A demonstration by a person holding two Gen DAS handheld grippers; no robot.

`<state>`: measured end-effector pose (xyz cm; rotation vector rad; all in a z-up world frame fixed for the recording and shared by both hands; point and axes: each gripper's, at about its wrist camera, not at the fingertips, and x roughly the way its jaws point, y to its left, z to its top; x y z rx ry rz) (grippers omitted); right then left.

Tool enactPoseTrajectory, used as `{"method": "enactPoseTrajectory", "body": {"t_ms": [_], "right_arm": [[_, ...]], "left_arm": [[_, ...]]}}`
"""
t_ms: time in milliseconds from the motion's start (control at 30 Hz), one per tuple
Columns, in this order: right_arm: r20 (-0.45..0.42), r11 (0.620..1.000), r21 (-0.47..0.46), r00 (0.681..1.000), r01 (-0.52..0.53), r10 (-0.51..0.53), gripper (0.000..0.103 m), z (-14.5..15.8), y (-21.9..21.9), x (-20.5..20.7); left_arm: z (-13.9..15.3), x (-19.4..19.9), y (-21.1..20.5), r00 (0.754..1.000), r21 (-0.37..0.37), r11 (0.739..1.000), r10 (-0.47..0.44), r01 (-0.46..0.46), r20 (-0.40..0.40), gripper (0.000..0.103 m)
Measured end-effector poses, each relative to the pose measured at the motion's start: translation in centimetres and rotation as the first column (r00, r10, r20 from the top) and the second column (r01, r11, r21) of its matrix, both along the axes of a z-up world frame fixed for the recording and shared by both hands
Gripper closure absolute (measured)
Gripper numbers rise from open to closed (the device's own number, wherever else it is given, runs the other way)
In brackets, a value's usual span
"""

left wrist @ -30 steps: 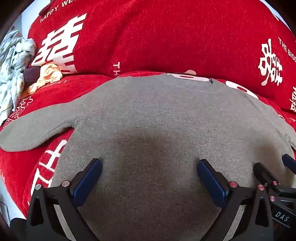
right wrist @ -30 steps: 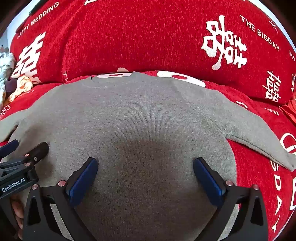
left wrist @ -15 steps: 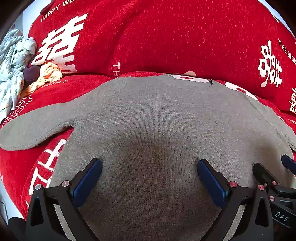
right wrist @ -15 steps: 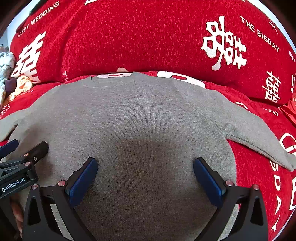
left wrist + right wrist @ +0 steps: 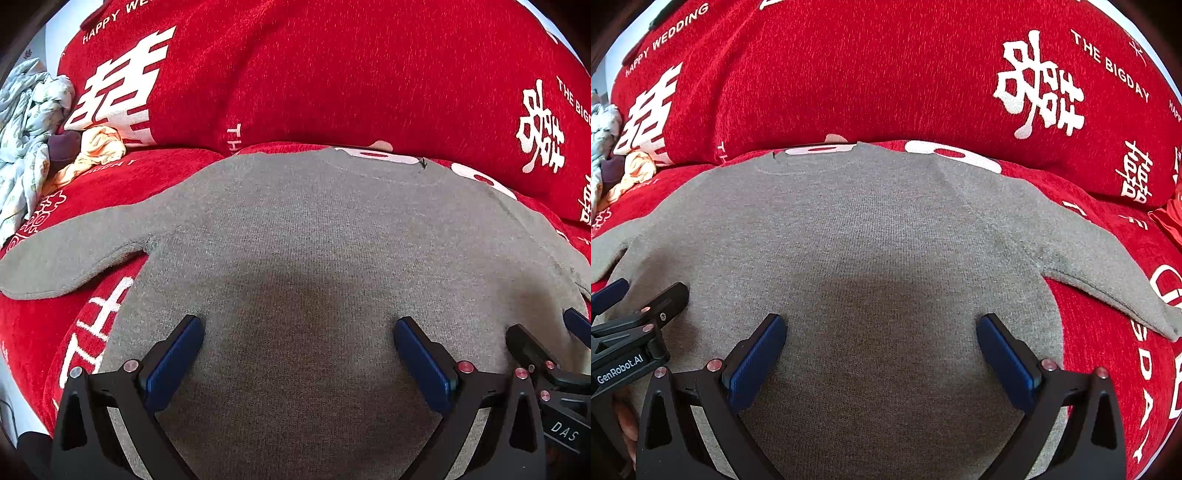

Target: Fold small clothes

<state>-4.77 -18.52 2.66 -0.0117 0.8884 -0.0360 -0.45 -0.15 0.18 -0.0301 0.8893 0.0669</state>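
Observation:
A small grey knit sweater (image 5: 303,236) lies flat on a red sofa seat, collar toward the backrest, both sleeves spread out. Its left sleeve (image 5: 70,258) reaches left; its right sleeve (image 5: 1108,280) reaches right. My left gripper (image 5: 295,332) is open and empty over the sweater's lower body. My right gripper (image 5: 881,328) is open and empty over the same area (image 5: 871,236), just to the right. Each gripper shows at the edge of the other's view, the right one (image 5: 546,354) and the left one (image 5: 639,314).
The red sofa cover (image 5: 332,74) with white lettering rises as a backrest behind the sweater. A pile of other small clothes, pale printed (image 5: 26,122) and orange (image 5: 96,147), lies at the far left of the seat.
Both views shift very slightly; the sweater and both open grippers stay where they were.

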Motion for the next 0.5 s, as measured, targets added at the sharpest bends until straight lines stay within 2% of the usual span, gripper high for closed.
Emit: {"method": "enactPoseTrajectory", "body": {"t_ms": [367,500], "right_arm": [[-0.026,1.0,0.002,1.0,-0.012,0.012,0.0,-0.1,0.0,0.4],[-0.049,1.0,0.008,0.998,-0.03,0.03,0.0,0.3,-0.3,0.6]], "left_arm": [[0.1,0.6,-0.1,0.999,0.01,1.0,0.007,-0.007,-0.034,0.0],[0.9,1.0,-0.7,0.996,0.061,0.998,0.016,-0.011,-0.088,0.0]]}}
